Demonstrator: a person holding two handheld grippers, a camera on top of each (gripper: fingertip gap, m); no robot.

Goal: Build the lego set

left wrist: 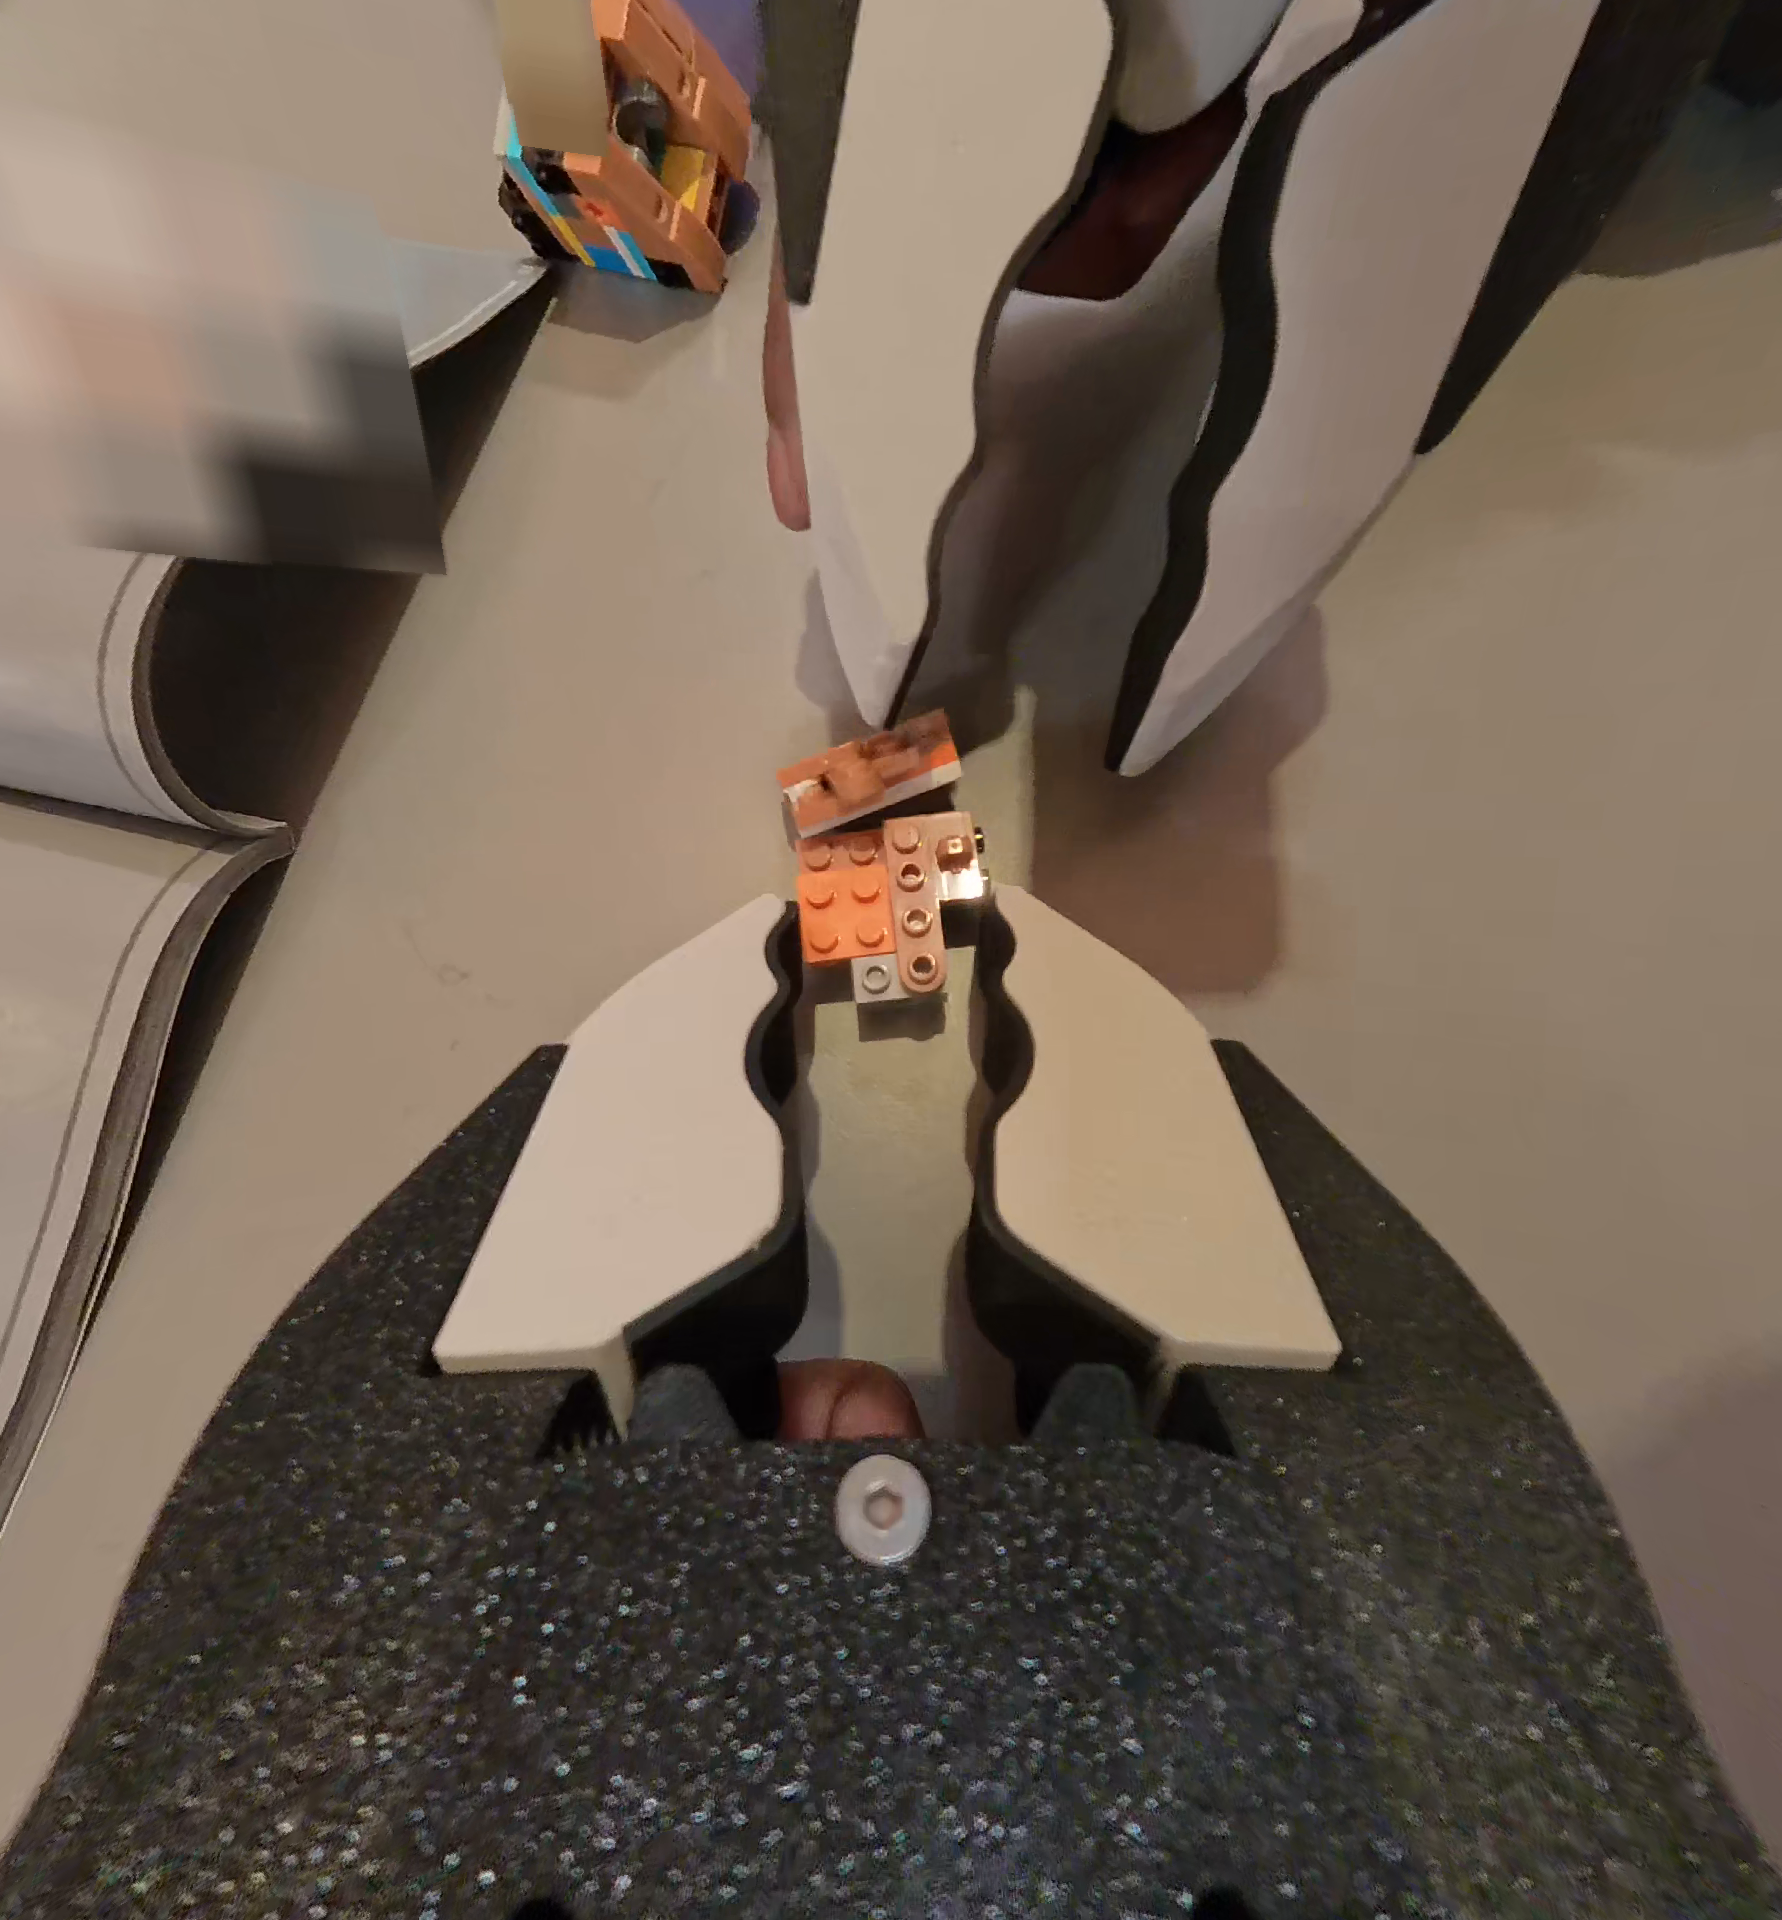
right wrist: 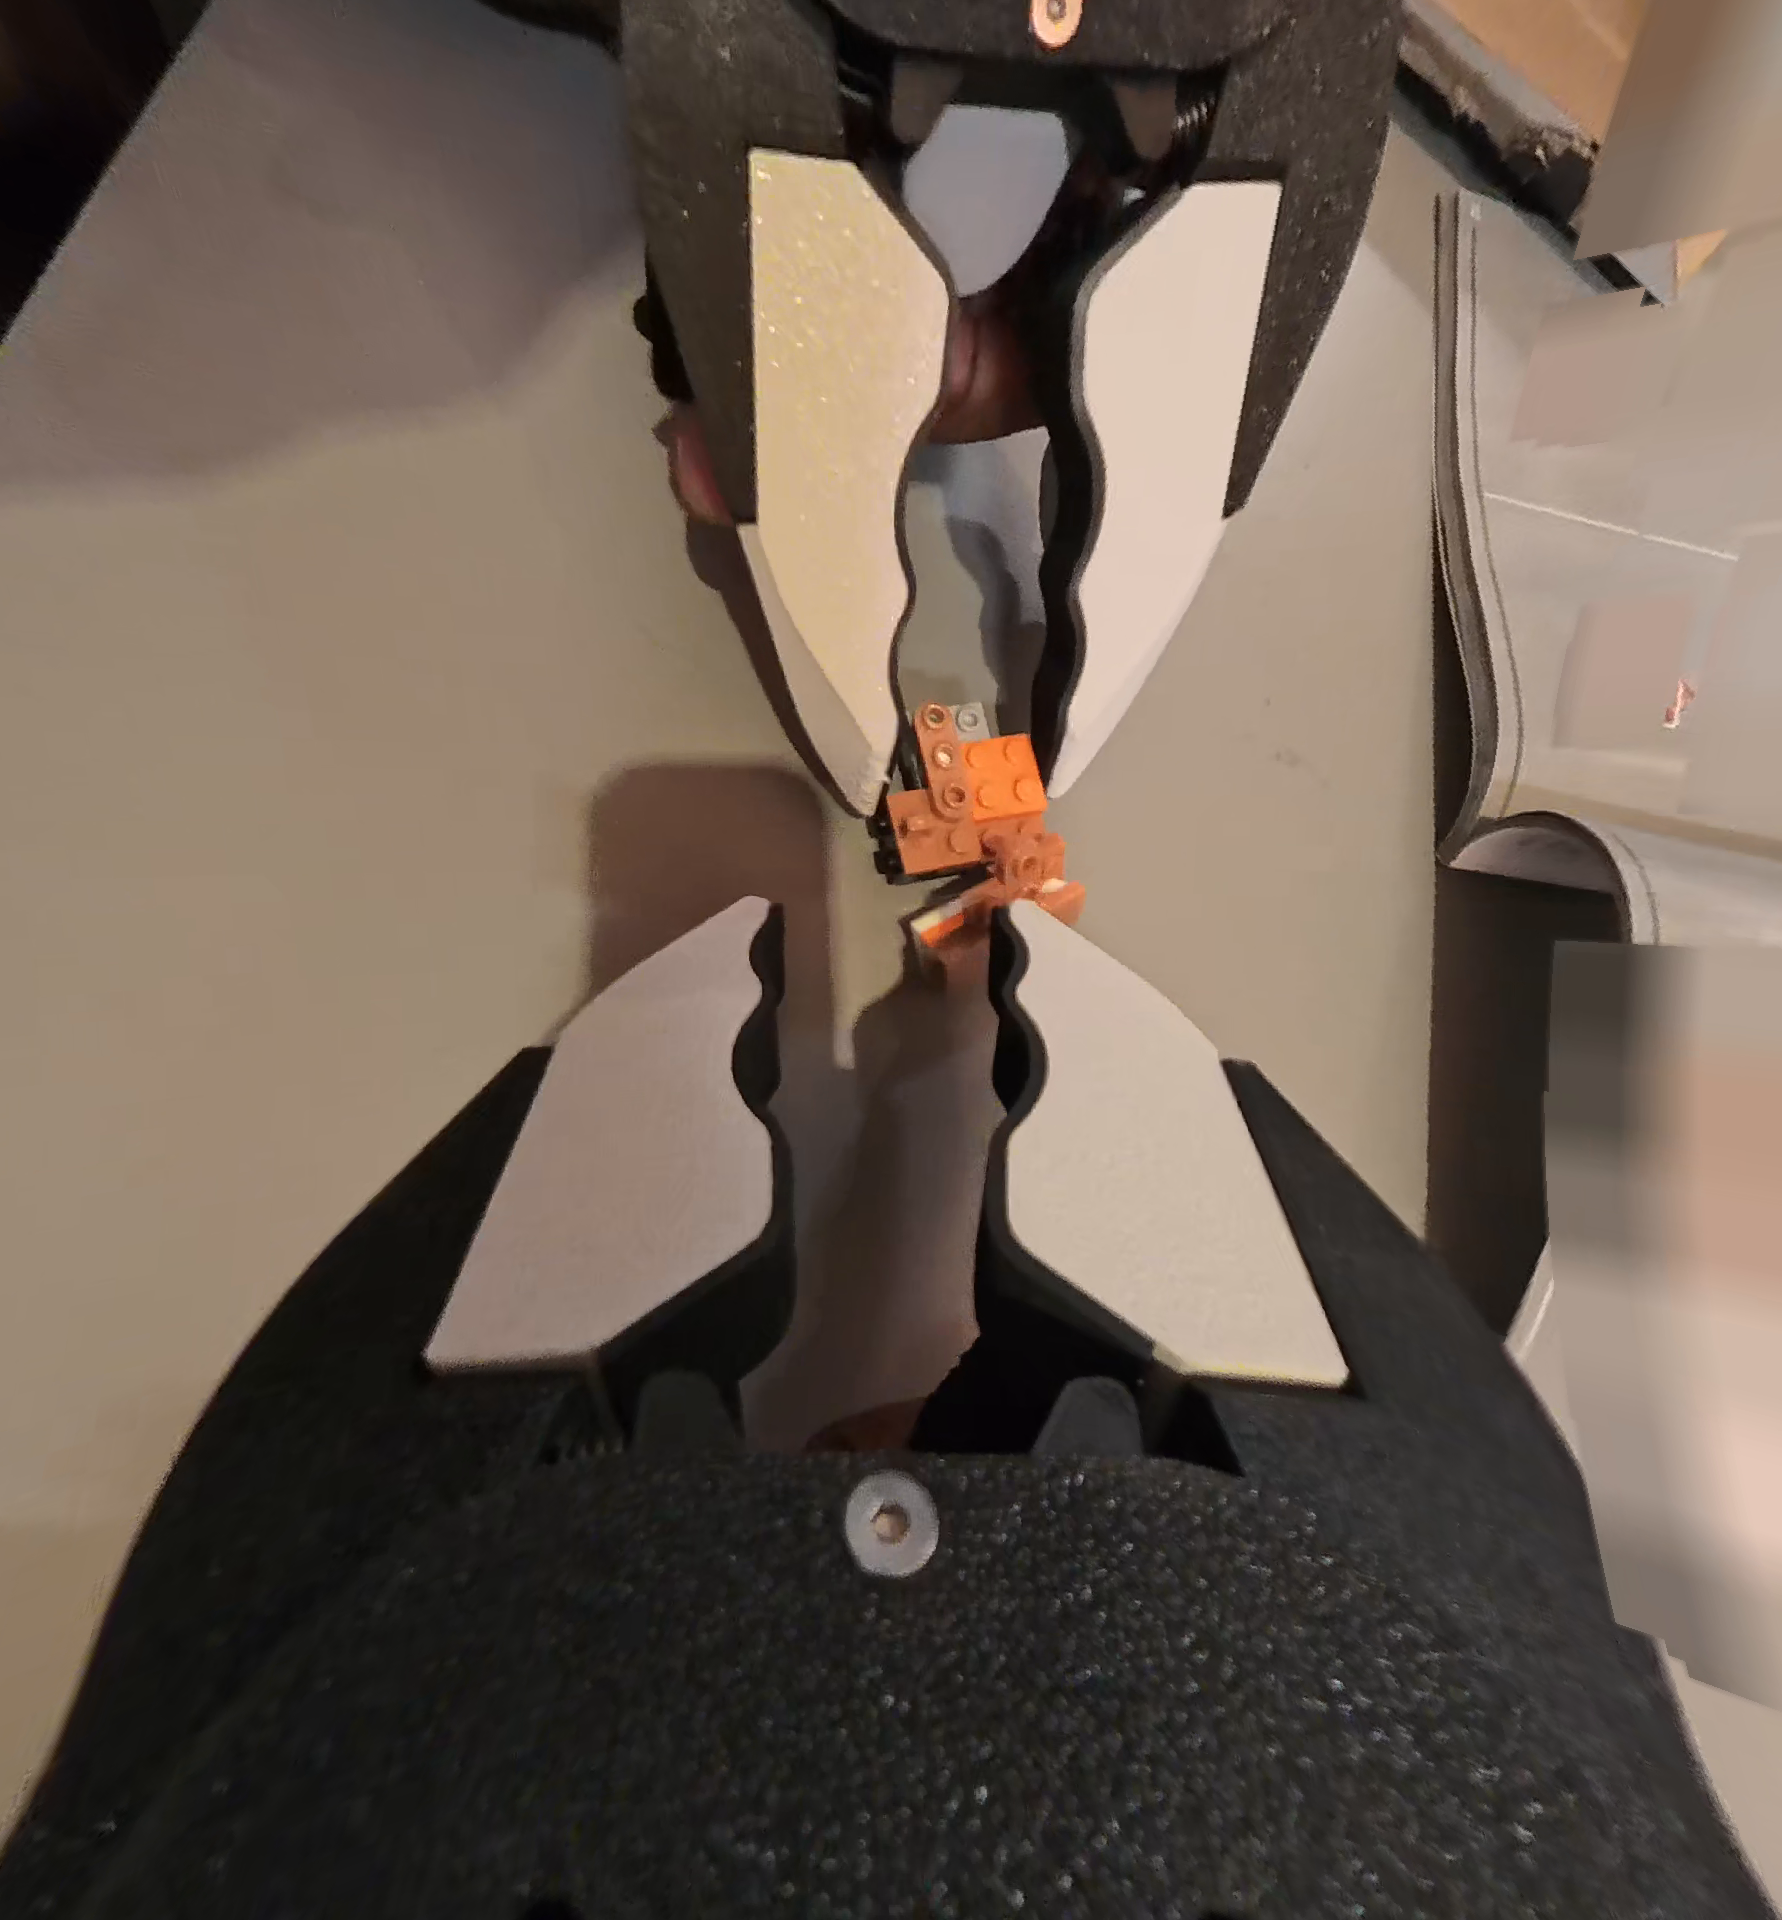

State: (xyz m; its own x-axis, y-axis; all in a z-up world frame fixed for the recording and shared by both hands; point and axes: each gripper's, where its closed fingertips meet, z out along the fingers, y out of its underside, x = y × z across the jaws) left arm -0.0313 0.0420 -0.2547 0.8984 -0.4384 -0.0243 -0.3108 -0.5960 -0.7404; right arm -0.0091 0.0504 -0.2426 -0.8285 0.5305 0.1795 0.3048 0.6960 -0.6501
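A small lego assembly [left wrist: 871,914] of an orange plate, a tan plate and a grey piece sits on the beige table. My left gripper [left wrist: 897,909] is shut on it, one fingertip on each side; this also shows in the right wrist view [right wrist: 960,790]. A small brown-and-white piece [left wrist: 871,779] leans tilted on the assembly's far end. My right gripper [right wrist: 887,920] is open. One of its fingertips [right wrist: 1017,935] touches that piece [right wrist: 970,904]; the other stands apart from it. From the left wrist view the right gripper [left wrist: 996,743] comes in from the far side.
A larger multicoloured lego build [left wrist: 638,156] stands at the back left. An open instruction booklet [left wrist: 35,987] lies on the left of the table and shows at the right in the right wrist view [right wrist: 1593,623].
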